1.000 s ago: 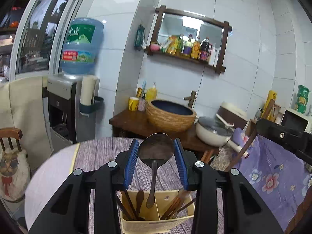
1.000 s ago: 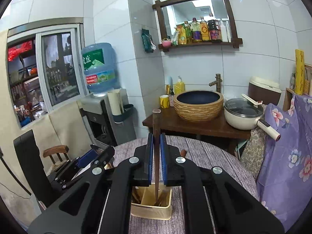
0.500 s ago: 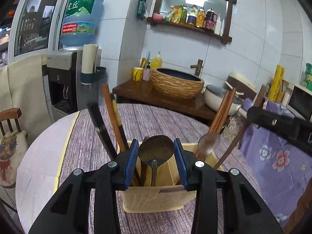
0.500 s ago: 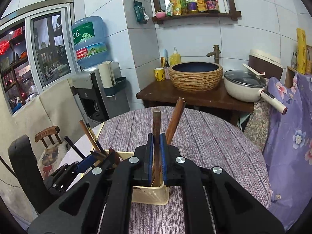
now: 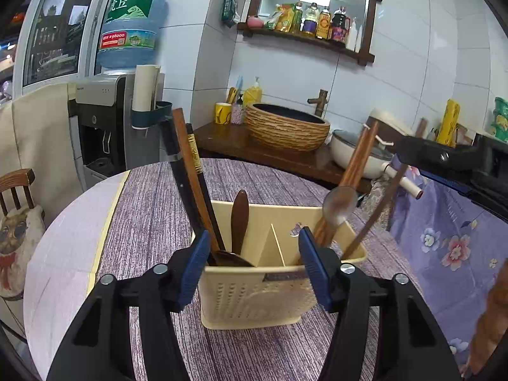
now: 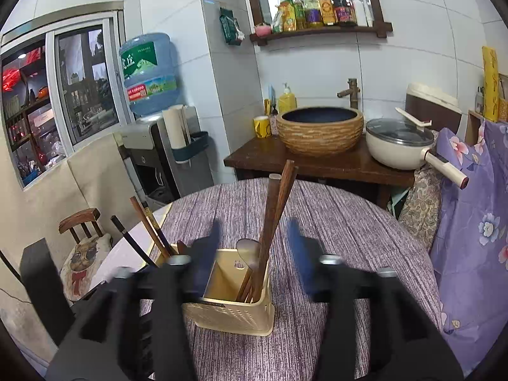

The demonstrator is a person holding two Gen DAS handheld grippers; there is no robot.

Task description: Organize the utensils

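- Cream plastic utensil holder [image 5: 254, 292]: stands on the purple-grey tablecloth [image 5: 152, 222], 2 compartments visible.
- Your left gripper [image 5: 254, 266]: jaws have just been opening, released; the holder's top sits between them, pads not pressing.
- Dark spoon [image 5: 238, 222]: left compartment, beside 3 leaning chopsticks [image 5: 193, 171].
- Your right gripper [image 6: 254, 263]: blurred, jaws just opening, released.
- Brown chopsticks [image 6: 274, 222]: right compartment, leaning, free of the pads.

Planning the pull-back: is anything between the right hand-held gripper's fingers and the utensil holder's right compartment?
Nothing outside blocks it. The right hand-held gripper has just opened; brown chopsticks rise between its spread fingers from the utensil holder, untouched.
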